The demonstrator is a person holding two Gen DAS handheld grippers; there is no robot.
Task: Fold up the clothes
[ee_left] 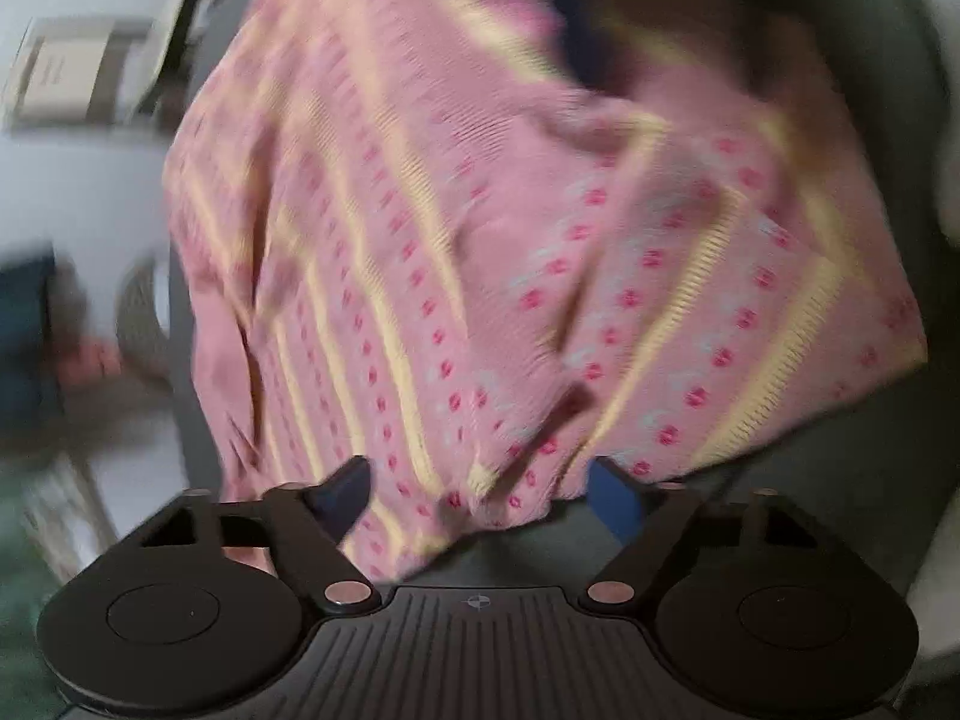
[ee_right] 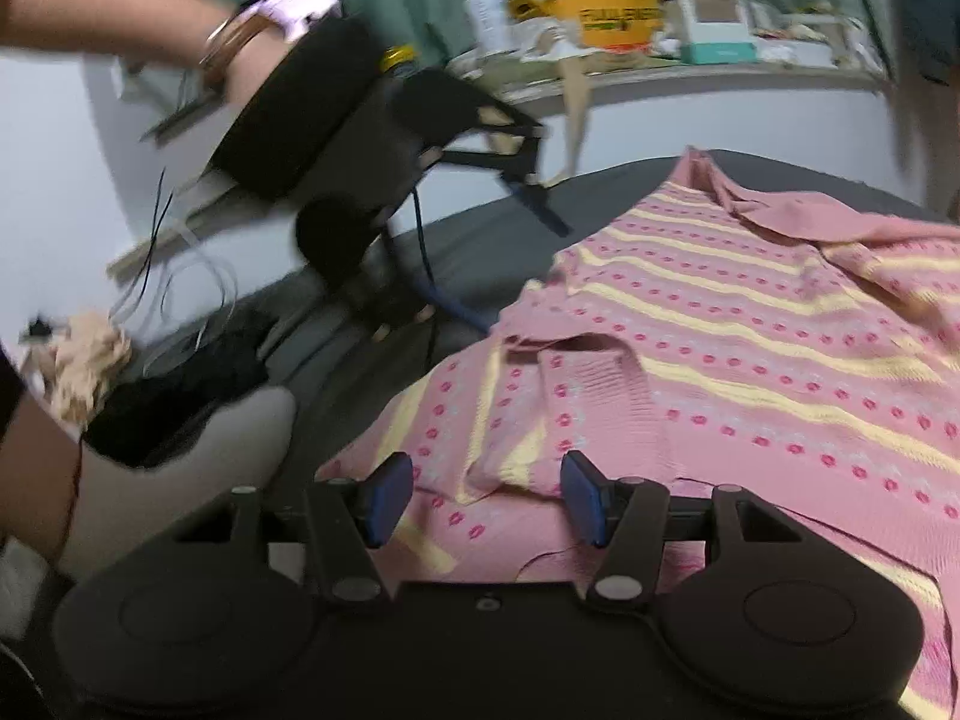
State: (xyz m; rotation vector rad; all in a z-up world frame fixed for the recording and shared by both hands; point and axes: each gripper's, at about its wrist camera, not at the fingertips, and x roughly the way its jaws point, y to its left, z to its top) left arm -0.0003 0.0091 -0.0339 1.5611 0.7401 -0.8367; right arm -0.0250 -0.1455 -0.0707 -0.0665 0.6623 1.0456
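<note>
A pink knitted sweater (ee_left: 480,240) with yellow stripes and red dots lies spread and creased on a dark grey surface (ee_right: 480,252). In the blurred left wrist view, my left gripper (ee_left: 483,495) is open, and the sweater's near edge lies between its wide-apart fingers. The right wrist view shows that same left gripper (ee_right: 531,186) held by a hand, hovering over the grey surface left of the sweater (ee_right: 750,348). My right gripper (ee_right: 486,498) is open just above the sweater's near part, beside a folded-over flap (ee_right: 594,384), with nothing between its pads.
A cluttered shelf (ee_right: 690,75) at the back holds a yellow bowl (ee_right: 618,18), a bottle (ee_right: 486,6) and boxes (ee_right: 714,24). Black cloth (ee_right: 180,384) and beige cloth (ee_right: 90,360) lie at the left. A person's forearm (ee_right: 108,12) crosses the top left.
</note>
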